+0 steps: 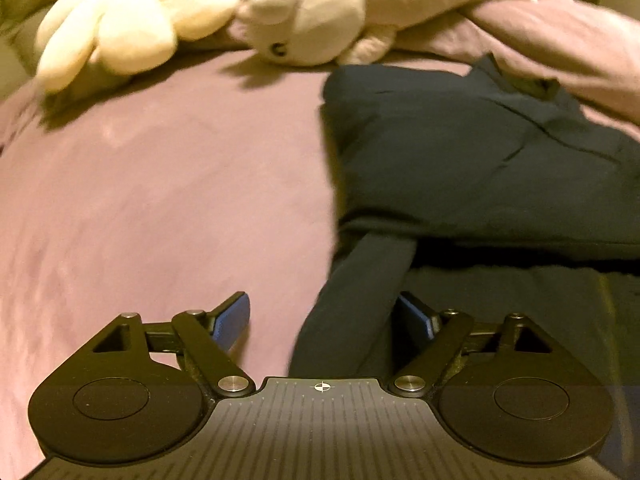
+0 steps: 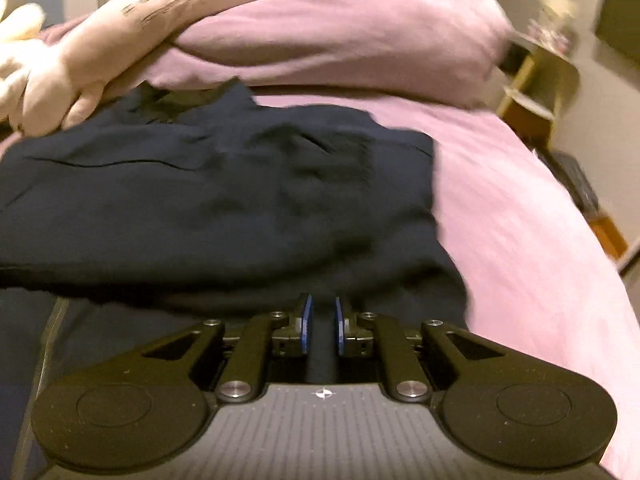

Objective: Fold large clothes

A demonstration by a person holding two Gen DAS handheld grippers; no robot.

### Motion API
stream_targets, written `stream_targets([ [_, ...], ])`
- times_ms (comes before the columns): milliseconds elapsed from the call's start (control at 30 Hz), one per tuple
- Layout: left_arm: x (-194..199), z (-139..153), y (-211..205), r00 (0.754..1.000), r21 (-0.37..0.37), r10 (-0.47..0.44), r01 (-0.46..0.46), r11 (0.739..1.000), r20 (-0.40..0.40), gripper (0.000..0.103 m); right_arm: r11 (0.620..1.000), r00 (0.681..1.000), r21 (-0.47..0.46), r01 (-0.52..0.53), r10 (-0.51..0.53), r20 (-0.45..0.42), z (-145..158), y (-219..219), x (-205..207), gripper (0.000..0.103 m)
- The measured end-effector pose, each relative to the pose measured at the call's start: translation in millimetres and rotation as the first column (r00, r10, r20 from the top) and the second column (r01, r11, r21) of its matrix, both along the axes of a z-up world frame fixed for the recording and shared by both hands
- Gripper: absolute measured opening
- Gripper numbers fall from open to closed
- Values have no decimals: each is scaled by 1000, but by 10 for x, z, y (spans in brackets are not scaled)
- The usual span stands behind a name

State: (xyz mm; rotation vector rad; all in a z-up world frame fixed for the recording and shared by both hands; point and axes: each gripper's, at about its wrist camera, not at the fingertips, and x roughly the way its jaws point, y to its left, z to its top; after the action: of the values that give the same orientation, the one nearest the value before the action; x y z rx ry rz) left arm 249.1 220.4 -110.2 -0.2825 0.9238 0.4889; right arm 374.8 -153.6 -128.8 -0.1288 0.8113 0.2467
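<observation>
Your left gripper gapes wide, straddling a strip of the navy garment; only the right view shows your right gripper nearly closed on its edge.

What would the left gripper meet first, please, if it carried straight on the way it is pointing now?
Probably the dark garment: a strip of it already lies between the open fingers of the left gripper, and the folded bulk sits just ahead and to the right. Depth is hard to judge in the fisheye view.
</observation>
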Motion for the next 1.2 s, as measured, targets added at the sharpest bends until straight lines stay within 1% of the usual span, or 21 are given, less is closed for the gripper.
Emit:
stream_targets([
  [33,-161,49,3,1000,-35,-10,11,999,28,85,998,1000,56,-10,10,-6,46,-152,-176,14],
  [67,-328,99,-12,998,-71,-30,34,997,57,85,996,1000,87,-9,10,-12,85,-304,-371,19],
  [100,-527,141,-40,995,-107,-54,63,992,82,86,994,1000,106,0,3,-20,115,-435,-531,26],
  [167,-915,195,-114,988,-167,-104,122,978,113,88,989,999,145,18,-12,-45,157,-743,-921,31],
  [267,-1480,238,-219,986,-200,-131,149,968,103,88,981,994,184,66,-48,-100,163,-1351,-1483,42],
  [333,-1888,290,-238,989,-179,-114,130,975,97,88,982,990,163,98,-79,-120,167,-1666,-1765,45],
  [400,-2274,326,-179,995,-148,-58,70,986,85,90,980,982,162,112,-85,-167,149,-1920,-1967,54],
  [467,-2587,338,-84,998,-136,20,-11,991,62,90,970,969,212,119,-68,-236,73,-2102,-2084,57],
  [533,-2808,340,-27,997,-132,62,-55,990,51,90,951,952,280,132,-43,-302,-19,-2218,-2149,59],
  [600,-2906,327,-11,996,-170,58,-46,984,66,90,932,941,326,159,-43,-336,-116,-2265,-2177,60],
  [700,-2931,244,-64,992,-289,-2,39,957,125,90,918,931,351,186,-50,-361,-225,-2298,-2171,61],
  [767,-2871,153,-136,991,-340,-33,75,938,128,90,913,931,364,186,-46,-362,-252,-2303,-2176,62],
  [833,-2786,49,-195,992,-372,-58,96,923,112,90,913,933,368,176,-36,-357,-241,-2309,-2190,62],
  [933,-2660,-48,-219,992,-404,-78,111,908,99,87,911,932,379,161,-14,-362,-244,-2309,-2171,50],
  [1000,-2655,-101,-224,990,-447,-88,128,885,109,79,900,927,406,157,7,-375,-250,-2333,-2157,40],
  [1033,-2657,-117,-215,990,-462,-86,129,877,113,79,895,926,420,151,21,-377,-243,-2338,-2154,37],
  [1067,-2656,-115,-224,989,-466,-87,133,875,118,75,885,923,442,147,38,-382,-240,-2350,-2144,32],
  [1100,-2665,-100,-221,988,-466,-94,140,874,121,66,873,921,464,148,50,-387,-227,-2361,-2142,29],
  [1133,-2677,-71,-210,988,-463,-100,145,875,122,61,854,918,498,149,67,-391,-221,-2381,-2132,28],
  [1167,-2706,-36,-196,987,-467,-97,147,872,129,49,829,916,538,153,85,-392,-217,-2403,-2130,26],
  [1200,-2725,-20,-170,985,-486,-88,151,861,151,41,795,913,585,160,106,-394,-222,-2422,-2121,26],
])
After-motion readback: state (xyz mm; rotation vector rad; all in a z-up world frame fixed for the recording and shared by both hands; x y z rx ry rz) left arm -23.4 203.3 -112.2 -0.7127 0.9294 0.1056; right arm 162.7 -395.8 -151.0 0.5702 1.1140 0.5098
